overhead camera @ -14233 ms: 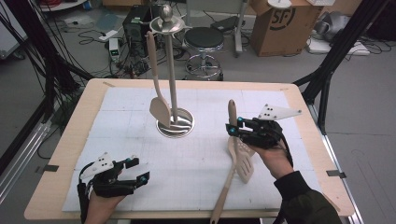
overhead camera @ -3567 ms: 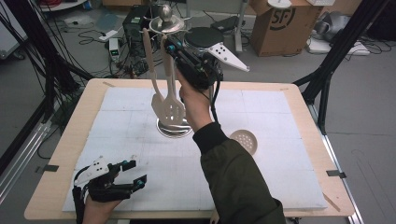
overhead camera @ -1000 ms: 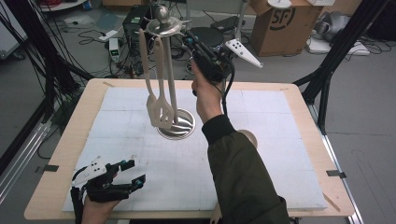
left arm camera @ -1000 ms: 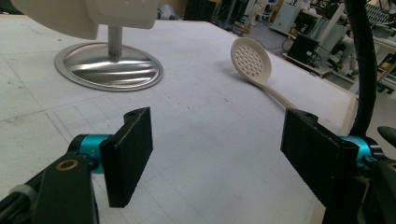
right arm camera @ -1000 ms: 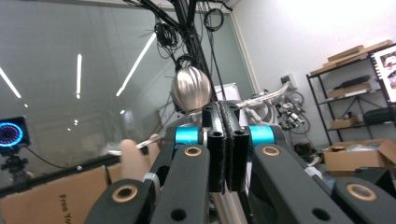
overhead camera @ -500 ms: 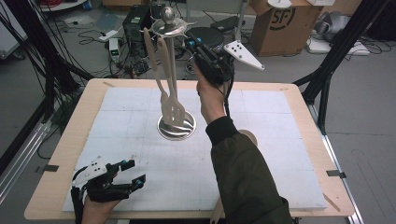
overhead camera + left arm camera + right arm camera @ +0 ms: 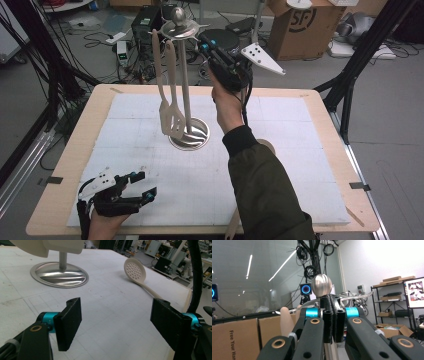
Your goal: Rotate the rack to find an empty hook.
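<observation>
While raised, right tongs (image 7: 204,44) closed, beside rack top (image 7: 178,25), spatulas (image 7: 172,120) below.

In the high view, the person's dark olive sleeve (image 7: 260,190) covered most of the cream perforated skimmer spoon (image 7: 266,145); only a sliver of its bowl peeked out at the sleeve's three o'clock side, and its handle end was cut by the bottom edge. The left gripper view's top edge cropped the pale hanging utensil blades (image 7: 47,246) at twelve o'clock, so their shapes could not be told. In the right gripper view, the shut black right gripper (image 7: 333,315) blocked the polished steel hanging stand's (image 7: 321,285) post beneath its round knob, and whether anything was pinched between the pads could not be judged.
</observation>
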Demonstrator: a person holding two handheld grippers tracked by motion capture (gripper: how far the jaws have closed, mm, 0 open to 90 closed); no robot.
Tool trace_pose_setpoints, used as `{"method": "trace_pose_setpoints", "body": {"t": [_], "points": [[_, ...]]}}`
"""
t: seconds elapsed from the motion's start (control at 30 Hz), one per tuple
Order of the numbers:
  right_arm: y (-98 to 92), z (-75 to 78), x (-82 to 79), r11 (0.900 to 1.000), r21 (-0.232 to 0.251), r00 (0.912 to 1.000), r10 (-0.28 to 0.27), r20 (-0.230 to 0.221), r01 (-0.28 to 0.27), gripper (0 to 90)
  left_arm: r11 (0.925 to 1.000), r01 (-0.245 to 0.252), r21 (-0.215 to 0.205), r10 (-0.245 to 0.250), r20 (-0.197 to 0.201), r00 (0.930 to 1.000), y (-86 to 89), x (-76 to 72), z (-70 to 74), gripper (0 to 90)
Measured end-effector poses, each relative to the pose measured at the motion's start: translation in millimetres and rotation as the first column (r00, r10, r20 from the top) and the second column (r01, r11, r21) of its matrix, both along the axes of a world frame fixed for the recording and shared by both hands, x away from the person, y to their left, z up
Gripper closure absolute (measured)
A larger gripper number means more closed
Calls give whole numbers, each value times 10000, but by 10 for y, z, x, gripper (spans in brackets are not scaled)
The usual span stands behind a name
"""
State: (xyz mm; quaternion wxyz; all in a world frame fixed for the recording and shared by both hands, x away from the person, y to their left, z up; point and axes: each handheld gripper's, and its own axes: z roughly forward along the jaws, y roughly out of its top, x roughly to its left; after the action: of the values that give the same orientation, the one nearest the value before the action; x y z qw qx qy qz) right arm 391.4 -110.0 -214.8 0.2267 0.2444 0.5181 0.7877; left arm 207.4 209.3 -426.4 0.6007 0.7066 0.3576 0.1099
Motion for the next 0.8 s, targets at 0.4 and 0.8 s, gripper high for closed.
{"method": "trace_pose_setpoints", "body": {"t": [0.4,0.8], "points": [[70,-3,-50,9999,-43,9999,140,64,-140,897,10000,-8,1,8,-20,10000,-6,0,-1,257],[163,-18,-82,9991,-182,9992,381,98,-379,897,10000,8,8,-8,-39,10000,-8,0,-2,257]]}}
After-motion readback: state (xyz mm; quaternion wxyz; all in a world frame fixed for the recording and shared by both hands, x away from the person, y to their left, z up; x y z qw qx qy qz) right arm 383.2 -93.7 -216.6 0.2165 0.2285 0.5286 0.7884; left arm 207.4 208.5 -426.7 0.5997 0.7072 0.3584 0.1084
